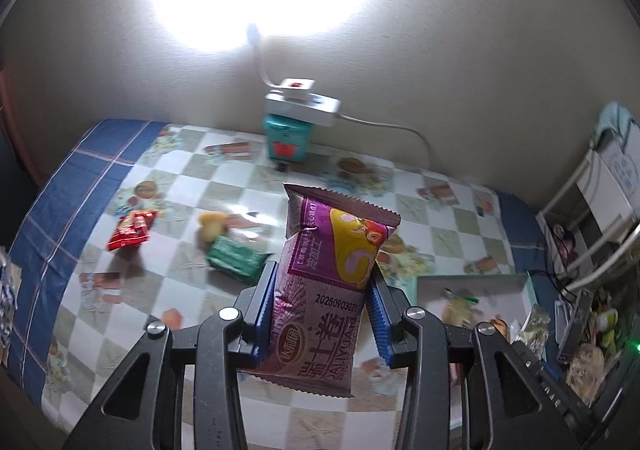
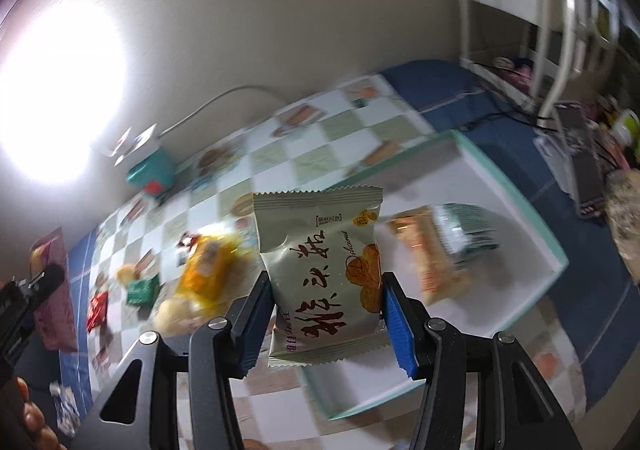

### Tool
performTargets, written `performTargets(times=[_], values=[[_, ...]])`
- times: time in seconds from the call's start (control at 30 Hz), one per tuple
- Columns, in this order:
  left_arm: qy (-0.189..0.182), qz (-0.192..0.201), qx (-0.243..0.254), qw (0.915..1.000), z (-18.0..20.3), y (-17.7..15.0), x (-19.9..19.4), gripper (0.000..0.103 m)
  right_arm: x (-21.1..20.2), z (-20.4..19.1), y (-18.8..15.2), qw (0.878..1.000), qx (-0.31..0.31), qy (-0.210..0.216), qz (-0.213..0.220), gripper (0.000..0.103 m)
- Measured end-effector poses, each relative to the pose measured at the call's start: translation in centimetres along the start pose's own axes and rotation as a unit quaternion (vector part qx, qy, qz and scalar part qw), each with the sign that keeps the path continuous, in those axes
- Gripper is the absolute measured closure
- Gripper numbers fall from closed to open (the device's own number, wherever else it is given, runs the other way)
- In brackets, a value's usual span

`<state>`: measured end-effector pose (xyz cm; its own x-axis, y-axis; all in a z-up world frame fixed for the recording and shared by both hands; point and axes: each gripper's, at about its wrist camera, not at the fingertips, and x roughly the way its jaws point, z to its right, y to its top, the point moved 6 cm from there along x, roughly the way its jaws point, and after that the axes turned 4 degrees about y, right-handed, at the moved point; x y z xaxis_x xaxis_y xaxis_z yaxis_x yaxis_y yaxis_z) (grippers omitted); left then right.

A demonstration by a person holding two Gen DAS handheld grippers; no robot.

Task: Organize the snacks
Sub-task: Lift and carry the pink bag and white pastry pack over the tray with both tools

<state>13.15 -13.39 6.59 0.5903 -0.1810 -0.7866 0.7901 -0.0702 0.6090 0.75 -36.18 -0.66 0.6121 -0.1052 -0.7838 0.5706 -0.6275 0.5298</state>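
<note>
My left gripper point(image 1: 322, 286) is shut on a purple snack packet point(image 1: 328, 290) and holds it upright above the checked tablecloth. My right gripper point(image 2: 326, 290) is shut on a pale green-grey snack packet point(image 2: 324, 270) above the near edge of a white tray with a teal rim point(image 2: 516, 209). The tray holds an orange packet point(image 2: 424, 262) and a green-white packet point(image 2: 468, 234). It also shows in the left wrist view point(image 1: 472, 278). On the cloth lie a red packet point(image 1: 132, 230), a green packet point(image 1: 236, 258), a yellow round snack point(image 1: 212, 223) and a yellow packet point(image 2: 208, 270).
A teal box point(image 1: 286, 139) with a white power strip point(image 1: 302, 103) and a lamp stands against the back wall. A white rack point(image 2: 532, 29) and cluttered items point(image 1: 592, 350) are at the right. The left gripper with the purple packet point(image 2: 52, 290) shows at the right view's left edge.
</note>
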Motion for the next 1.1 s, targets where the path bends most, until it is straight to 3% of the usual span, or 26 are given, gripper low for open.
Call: performTargets(times=[0.4,0.77,1.1], values=[[-0.025,-0.010,0.088,0.9957,9.3,-2.9,0.2,0.060,-1.2,9.6,2.2,0.995,0.095,-0.033,0.011,0.047],[-0.044,-0.040,0.150,0.9869,16.2,-6.4,2.0,0.060,0.1,12.8,2.0,0.990,0.134,-0.048,-0.006,0.047],[-0.061,-0.095,0.187,0.9759,20.4,-10.3,5.0,0.060,2.3,15.1,0.6,0.983,0.168,-0.060,-0.038,0.047]])
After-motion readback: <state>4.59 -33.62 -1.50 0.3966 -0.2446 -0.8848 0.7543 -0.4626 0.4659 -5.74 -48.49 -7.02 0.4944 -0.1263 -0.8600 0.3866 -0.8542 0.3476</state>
